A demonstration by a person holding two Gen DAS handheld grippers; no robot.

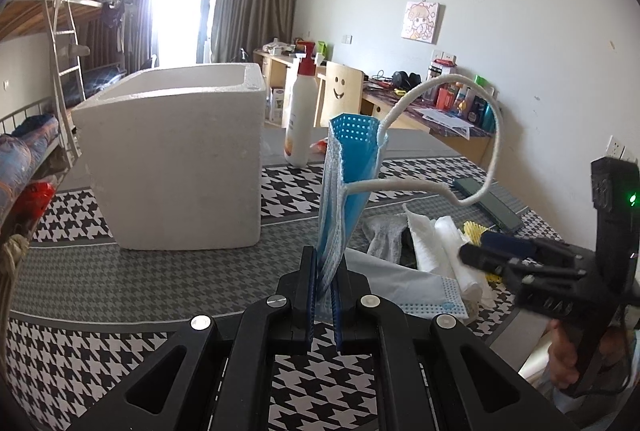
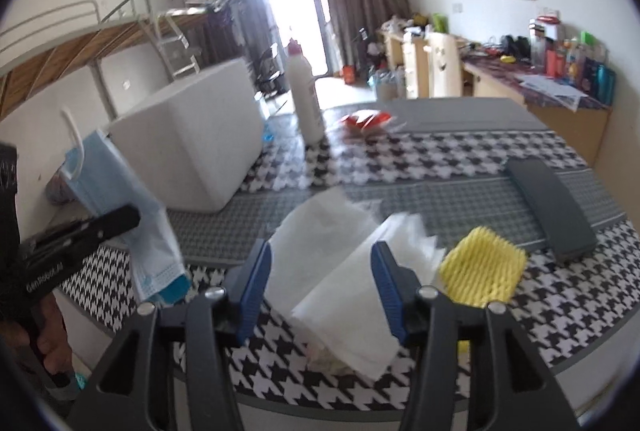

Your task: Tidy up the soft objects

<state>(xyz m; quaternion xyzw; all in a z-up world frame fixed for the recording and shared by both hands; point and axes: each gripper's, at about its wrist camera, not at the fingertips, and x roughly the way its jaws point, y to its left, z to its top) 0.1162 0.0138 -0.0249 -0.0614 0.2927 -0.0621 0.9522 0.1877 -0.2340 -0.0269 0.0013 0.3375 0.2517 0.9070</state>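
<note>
Blue face mask (image 1: 346,187) pinched upright in left gripper (image 1: 324,295), jaws clamped on lower edge; light, floppy. White tissue stack (image 2: 340,271) on houndstooth tablecloth (image 2: 440,159), between right gripper (image 2: 320,283) jaws, apart; soft, grip mid-fold. Foam box (image 1: 176,159) behind.

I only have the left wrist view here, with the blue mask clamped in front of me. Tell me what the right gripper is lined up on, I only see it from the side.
Observer: The right gripper is open, its blue pads either side of a folded white tissue sheet on the table, not pressing it.
Operator: What lies just right of that sheet?
Observer: A yellow foam net, its whole patch clear in the right wrist view.
Operator: And past the net?
Observer: A dark grey flat case lies slantwise on the houndstooth cloth.
Operator: Anything behind the white bottle?
Observer: A red and white wrapper lies to its right.
</note>
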